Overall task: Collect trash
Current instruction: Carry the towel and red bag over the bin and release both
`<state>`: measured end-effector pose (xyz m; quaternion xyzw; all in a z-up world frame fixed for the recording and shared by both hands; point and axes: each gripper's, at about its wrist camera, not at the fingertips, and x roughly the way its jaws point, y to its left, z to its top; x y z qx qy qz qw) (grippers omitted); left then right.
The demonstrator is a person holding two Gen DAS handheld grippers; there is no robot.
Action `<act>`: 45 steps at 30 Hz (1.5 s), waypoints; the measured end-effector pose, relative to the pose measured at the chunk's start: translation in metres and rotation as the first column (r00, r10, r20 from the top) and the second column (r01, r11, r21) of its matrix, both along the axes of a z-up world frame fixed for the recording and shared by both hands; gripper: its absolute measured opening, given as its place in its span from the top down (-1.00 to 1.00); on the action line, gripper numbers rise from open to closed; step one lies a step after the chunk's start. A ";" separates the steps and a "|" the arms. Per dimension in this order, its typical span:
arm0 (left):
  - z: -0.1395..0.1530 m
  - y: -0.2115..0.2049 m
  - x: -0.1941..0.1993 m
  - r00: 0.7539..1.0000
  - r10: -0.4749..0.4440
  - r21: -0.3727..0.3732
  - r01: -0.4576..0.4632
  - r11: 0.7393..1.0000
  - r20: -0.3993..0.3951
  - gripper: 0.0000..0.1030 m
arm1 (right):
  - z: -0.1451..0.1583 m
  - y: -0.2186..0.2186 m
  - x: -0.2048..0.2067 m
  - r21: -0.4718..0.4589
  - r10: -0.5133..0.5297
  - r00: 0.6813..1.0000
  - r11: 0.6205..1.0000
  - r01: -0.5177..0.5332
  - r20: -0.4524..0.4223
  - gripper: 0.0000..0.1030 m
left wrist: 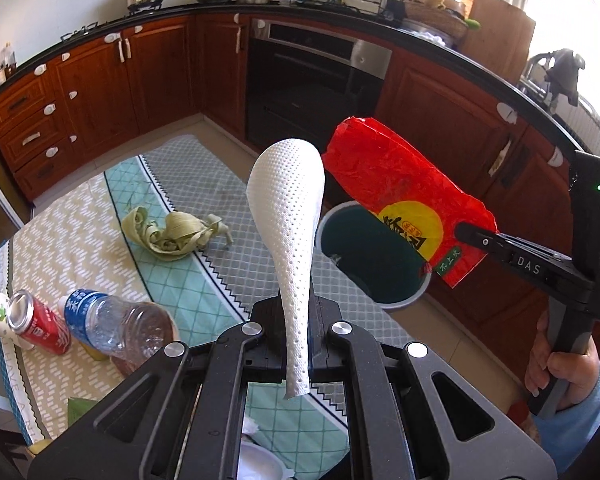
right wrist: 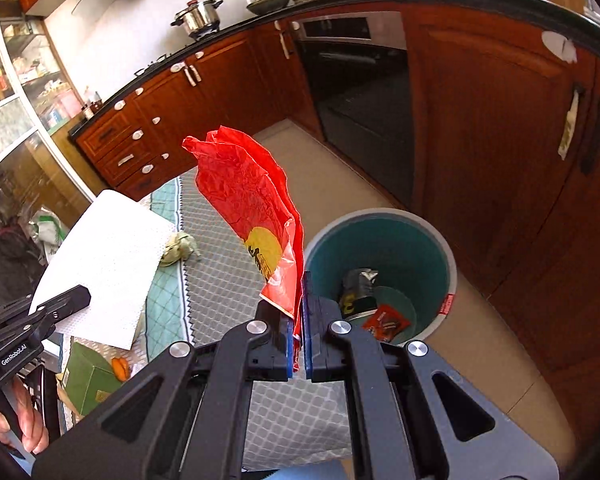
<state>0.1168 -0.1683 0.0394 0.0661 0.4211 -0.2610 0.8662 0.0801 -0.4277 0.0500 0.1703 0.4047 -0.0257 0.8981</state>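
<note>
My left gripper [left wrist: 296, 320] is shut on a white paper towel [left wrist: 290, 216] that stands up above the table. My right gripper [right wrist: 298, 312] is shut on a red plastic bag [right wrist: 244, 192] with a yellow circle and holds it up just left of the teal trash bin [right wrist: 380, 236] on the floor. The bin holds wrappers. In the left wrist view the red bag [left wrist: 396, 188] hangs in front of the bin [left wrist: 352, 240], held by the right gripper [left wrist: 472, 234]. The towel [right wrist: 108, 256] and left gripper [right wrist: 74, 298] show at left in the right wrist view.
On the patterned tablecloth [left wrist: 188, 280] lie green leaf strips [left wrist: 172, 232], a red can [left wrist: 36, 324], a plastic bottle [left wrist: 116, 328] and a paper cup [left wrist: 0, 312]. A green box [right wrist: 88, 376] lies lower left. Wooden cabinets and an oven [left wrist: 312, 84] stand behind.
</note>
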 end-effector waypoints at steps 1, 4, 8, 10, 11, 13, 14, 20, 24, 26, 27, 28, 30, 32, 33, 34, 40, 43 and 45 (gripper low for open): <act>-0.002 -0.008 0.003 1.000 -0.007 0.006 0.007 1.000 -0.005 0.89 | -0.004 -0.008 0.000 0.002 -0.016 1.000 1.000 0.016 -0.006 0.93; -0.013 -0.034 0.012 0.999 -0.032 0.026 0.033 0.999 -0.033 0.89 | -0.020 -0.034 0.000 0.004 -0.067 0.997 0.998 0.067 -0.037 0.93; -0.032 -0.065 0.027 0.994 -0.059 0.040 0.062 0.997 -0.088 0.89 | -0.045 -0.058 0.005 -0.015 -0.110 0.989 0.994 0.109 -0.095 0.93; -0.041 -0.080 0.032 0.991 -0.074 0.048 0.080 0.996 -0.107 0.89 | -0.056 -0.067 0.006 -0.028 -0.125 0.985 0.992 0.122 -0.119 0.93; -0.044 -0.088 0.034 0.990 -0.084 0.055 0.090 0.994 -0.113 0.89 | -0.061 -0.070 0.007 -0.028 -0.131 0.983 0.991 0.129 -0.131 0.93; -0.052 -0.102 0.037 0.987 -0.103 0.068 0.112 0.991 -0.124 0.88 | -0.072 -0.077 0.010 -0.018 -0.140 0.978 0.990 0.139 -0.152 0.93; -0.055 -0.109 0.039 0.985 -0.112 0.072 0.122 0.990 -0.130 0.88 | -0.077 -0.081 0.012 -0.013 -0.144 0.976 0.990 0.143 -0.163 0.93; -0.081 -0.146 0.054 0.970 -0.157 0.095 0.177 0.980 -0.187 0.88 | -0.098 -0.097 0.023 0.010 -0.159 0.965 0.986 0.164 -0.208 0.93; -0.102 -0.168 0.068 0.957 -0.168 0.105 0.197 0.975 -0.235 0.88 | -0.106 -0.108 0.030 0.009 -0.170 0.958 0.984 0.177 -0.229 0.92; -0.114 -0.175 0.073 0.951 -0.169 0.113 0.204 0.972 -0.260 0.86 | -0.108 -0.113 0.033 0.006 -0.179 0.955 0.983 0.185 -0.238 0.92; -0.120 -0.179 0.076 0.947 -0.168 0.118 0.207 0.971 -0.275 0.84 | -0.109 -0.116 0.034 0.005 -0.183 0.953 0.982 0.190 -0.241 0.92; -0.125 -0.181 0.080 0.942 -0.167 0.120 0.208 0.971 -0.290 0.72 | -0.111 -0.119 0.034 0.004 -0.186 0.951 0.981 0.193 -0.245 0.92; -0.133 -0.184 0.085 0.942 -0.157 0.132 0.203 0.970 -0.296 0.12 | -0.113 -0.122 0.037 0.003 -0.189 0.949 0.981 0.196 -0.251 0.92; -0.134 -0.183 0.082 0.955 -0.139 0.151 0.183 0.971 -0.262 -0.21 | -0.115 -0.124 0.036 0.003 -0.186 0.949 0.981 0.193 -0.255 0.92; -0.135 -0.183 0.083 0.957 -0.138 0.155 0.182 0.971 -0.257 -0.24 | -0.117 -0.123 0.037 0.003 -0.183 0.949 0.982 0.190 -0.258 0.92; -0.135 -0.182 0.084 0.955 -0.138 0.157 0.183 0.971 -0.261 -0.28 | -0.118 -0.122 0.038 0.004 -0.179 0.949 0.982 0.186 -0.262 0.92; -0.138 -0.169 0.091 0.954 -0.102 0.147 0.147 0.978 -0.281 -0.36 | -0.126 -0.117 0.049 0.009 -0.154 0.948 0.987 0.163 -0.277 0.92; -0.138 -0.161 0.091 0.953 -0.095 0.142 0.140 0.980 -0.287 -0.42 | -0.130 -0.115 0.053 0.007 -0.144 0.947 0.988 0.153 -0.288 0.87; -0.132 -0.157 0.086 0.955 -0.095 0.138 0.138 0.981 -0.282 -0.48 | -0.130 -0.112 0.056 0.011 -0.139 0.946 0.989 0.149 -0.292 0.83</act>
